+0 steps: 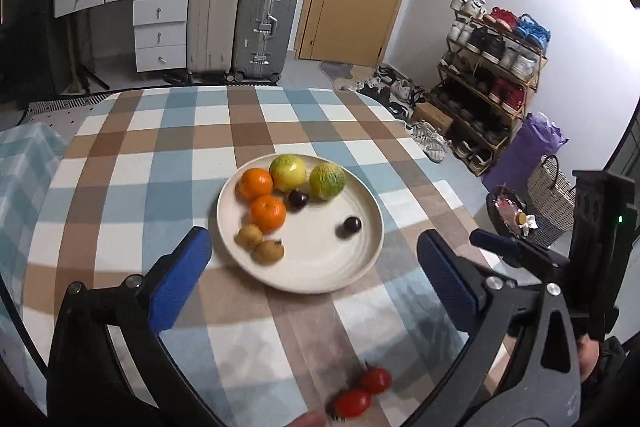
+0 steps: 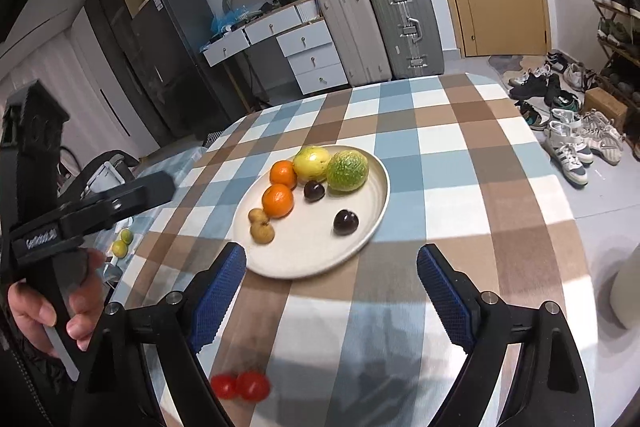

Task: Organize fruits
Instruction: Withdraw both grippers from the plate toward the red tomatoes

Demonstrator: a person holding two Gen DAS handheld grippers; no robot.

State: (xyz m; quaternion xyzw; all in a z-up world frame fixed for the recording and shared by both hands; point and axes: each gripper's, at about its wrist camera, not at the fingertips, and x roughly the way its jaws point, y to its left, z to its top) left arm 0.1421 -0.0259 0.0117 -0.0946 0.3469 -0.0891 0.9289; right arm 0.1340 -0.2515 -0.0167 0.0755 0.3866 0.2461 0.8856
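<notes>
A cream plate (image 1: 320,267) (image 2: 304,259) on the checked tablecloth holds two oranges (image 1: 268,213) (image 2: 278,201), a yellow fruit (image 1: 287,173), a green fruit (image 1: 327,181) (image 2: 347,171), two dark plums (image 1: 348,227) (image 2: 345,222) and two small brown fruits (image 1: 267,251) (image 2: 262,231). Two red cherry tomatoes (image 1: 362,393) (image 2: 242,385) lie on the cloth near the front edge. My left gripper (image 1: 314,281) is open and empty above the plate's near rim. My right gripper (image 2: 331,293) is open and empty just short of the plate.
The table's right edge drops to a floor with shoes (image 2: 568,143) and a shoe rack (image 1: 488,87). Suitcases (image 1: 244,23) and a drawer unit (image 1: 160,31) stand behind the table. Two small green fruits (image 2: 122,243) sit off the table's left side.
</notes>
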